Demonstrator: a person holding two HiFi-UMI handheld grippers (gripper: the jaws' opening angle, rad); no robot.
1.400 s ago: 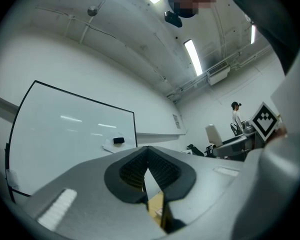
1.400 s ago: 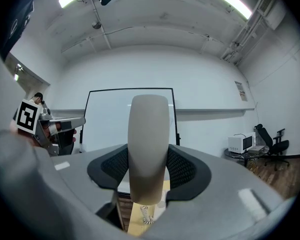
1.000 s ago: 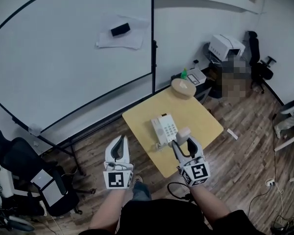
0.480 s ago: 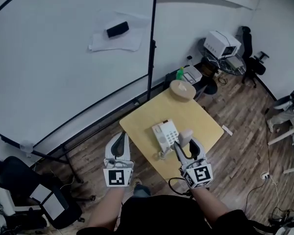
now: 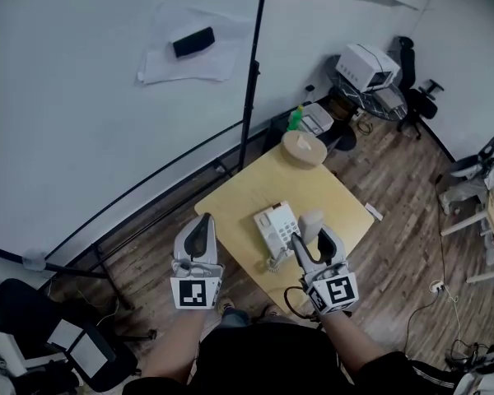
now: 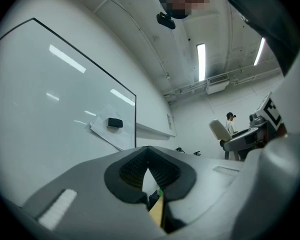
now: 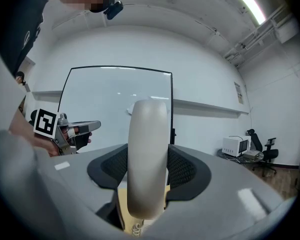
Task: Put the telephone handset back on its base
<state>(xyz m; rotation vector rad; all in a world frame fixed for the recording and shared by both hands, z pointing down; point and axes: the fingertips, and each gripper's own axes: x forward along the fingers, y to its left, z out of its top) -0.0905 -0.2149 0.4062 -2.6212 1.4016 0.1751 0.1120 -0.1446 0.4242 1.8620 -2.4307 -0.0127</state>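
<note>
The off-white telephone base (image 5: pixel 274 223) with its keypad lies on the small yellow table (image 5: pixel 313 183). My right gripper (image 5: pixel 311 239) is shut on the cream handset (image 5: pixel 310 223), which stands upright just right of the base, above the table. In the right gripper view the handset (image 7: pixel 147 159) fills the gap between both pads, and a bit of coiled cord (image 7: pixel 135 229) shows below. The cord (image 5: pixel 273 262) hangs at the table's near edge. My left gripper (image 5: pixel 199 235) hangs left of the table over the floor. Its pads (image 6: pixel 162 169) are closed together on nothing.
A round beige object (image 5: pixel 303 148) sits at the table's far corner. A large whiteboard (image 5: pixel 107 105) with a black eraser (image 5: pixel 193 42) stands behind. A white machine (image 5: pixel 364 66), office chairs (image 5: pixel 412 97) and a green bottle (image 5: pixel 295 120) crowd the far right. The floor is wood planks.
The head view has shifted and the table sits slightly lower in the picture. The right gripper keeps the handset beside the base. The left gripper has hardly moved.
</note>
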